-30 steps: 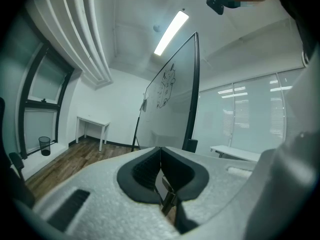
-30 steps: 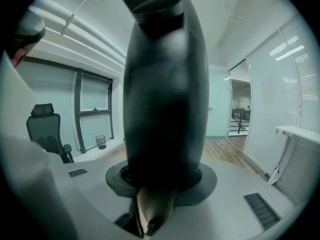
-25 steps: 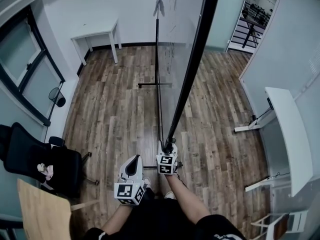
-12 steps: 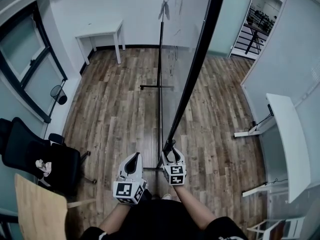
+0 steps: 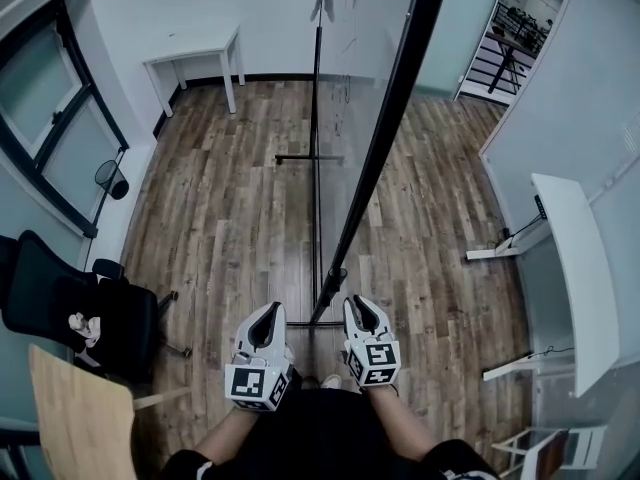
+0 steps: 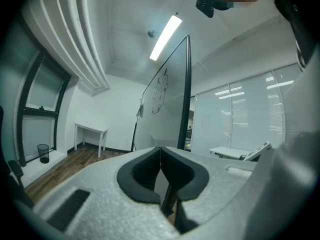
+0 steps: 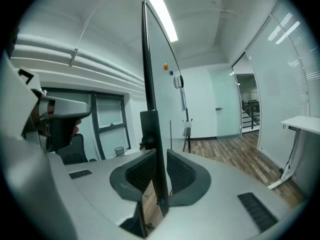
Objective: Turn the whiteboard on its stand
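Where the whiteboard [image 5: 352, 83] stands: mid-room on wood floor [image 5: 220, 228], seen edge-on from head view, running away from the person twd back wall.
Black edge frame [image 5: 383, 118]: near end of bd, rising steeply past head cam; lower end lies btwn the two grippers.
Stand: thin dark pole [image 5: 316, 118] alongside bd's L face, short foot bar [image 5: 310, 158] crossing it on floor.
Room L of bd: broad bare floor out to window wall [image 5: 50, 138]; black chair [image 5: 70, 313] & wooden panel [image 5: 80, 418] near person's L, well apart from bd.
Room R of bd: floor open up to white desk [image 5: 580, 258] by R wall.
Far end: white table [image 5: 190, 56] against back wall, L of bd's line, apart from it; doorway [image 5: 510, 18] far R.
Person [image 5: 320, 443]: stands at near end, arms fwd, both grippers low in front of body.
R gripper [image 7: 161, 149]: jaws closed on the frame, one pad each side; dark bracket [image 7: 150, 129] on frame sits just above pads.
L gripper [image 6: 161, 148]: jaws together, tips touching; held just L of frame, not touching it; bd shows ahead & slightly R in left gripper view.
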`<state>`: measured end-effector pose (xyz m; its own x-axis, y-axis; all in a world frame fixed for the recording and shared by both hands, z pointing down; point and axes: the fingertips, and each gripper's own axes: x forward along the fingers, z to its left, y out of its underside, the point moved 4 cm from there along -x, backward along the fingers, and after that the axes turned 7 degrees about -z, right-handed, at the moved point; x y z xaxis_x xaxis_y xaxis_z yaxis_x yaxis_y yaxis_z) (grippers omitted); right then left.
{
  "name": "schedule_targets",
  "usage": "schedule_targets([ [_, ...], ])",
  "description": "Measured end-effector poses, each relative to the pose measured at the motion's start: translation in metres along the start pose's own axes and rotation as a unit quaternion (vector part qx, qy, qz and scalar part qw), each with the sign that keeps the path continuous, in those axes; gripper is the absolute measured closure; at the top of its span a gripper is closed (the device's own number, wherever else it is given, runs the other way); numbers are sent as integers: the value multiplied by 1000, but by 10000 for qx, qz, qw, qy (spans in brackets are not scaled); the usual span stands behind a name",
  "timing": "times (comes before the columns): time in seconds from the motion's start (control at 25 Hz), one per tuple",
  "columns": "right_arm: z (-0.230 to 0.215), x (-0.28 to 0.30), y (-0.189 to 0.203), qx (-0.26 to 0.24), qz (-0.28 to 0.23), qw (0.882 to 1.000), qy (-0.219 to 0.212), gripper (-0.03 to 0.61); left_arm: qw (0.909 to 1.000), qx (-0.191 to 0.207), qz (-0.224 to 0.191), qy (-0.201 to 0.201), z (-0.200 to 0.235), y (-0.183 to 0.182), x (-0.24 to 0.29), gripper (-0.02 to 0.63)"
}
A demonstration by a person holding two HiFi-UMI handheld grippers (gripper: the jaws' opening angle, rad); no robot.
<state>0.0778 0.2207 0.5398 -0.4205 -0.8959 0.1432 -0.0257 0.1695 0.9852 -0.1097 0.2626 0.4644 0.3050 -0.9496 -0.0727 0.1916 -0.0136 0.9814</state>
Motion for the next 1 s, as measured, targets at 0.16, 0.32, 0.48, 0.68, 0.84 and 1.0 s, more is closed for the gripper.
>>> schedule_targets([
  [0.16, 4, -19, -15, -31, -195, 9997, 122, 553, 9999, -11, -90, -65, -3, 1, -4, 597],
  [0.32, 12, -30, -26, 58, -366, 9993, 57, 557, 9999, -20, -65, -96, -1, 4, -5, 597],
  [0.48, 20, -32, -31, 66, -449, 9990, -36, 557, 9999, -44, -37, -139, 3, 7, -6, 597],
  [0.68, 23, -33, -33, 61, -462, 9989, -36, 563, 9999, -36, -27, -133, 3, 8, -5, 597],
  [0.84, 22, -31, -36, 62, -462, 9989, -63, 565, 9999, -49, 5, -133, 2, 8, -3, 597],
  [1.0, 22, -31, -36, 76, -488, 9988, -74, 565, 9999, -70, 15, -138, 2, 10, -3, 597],
])
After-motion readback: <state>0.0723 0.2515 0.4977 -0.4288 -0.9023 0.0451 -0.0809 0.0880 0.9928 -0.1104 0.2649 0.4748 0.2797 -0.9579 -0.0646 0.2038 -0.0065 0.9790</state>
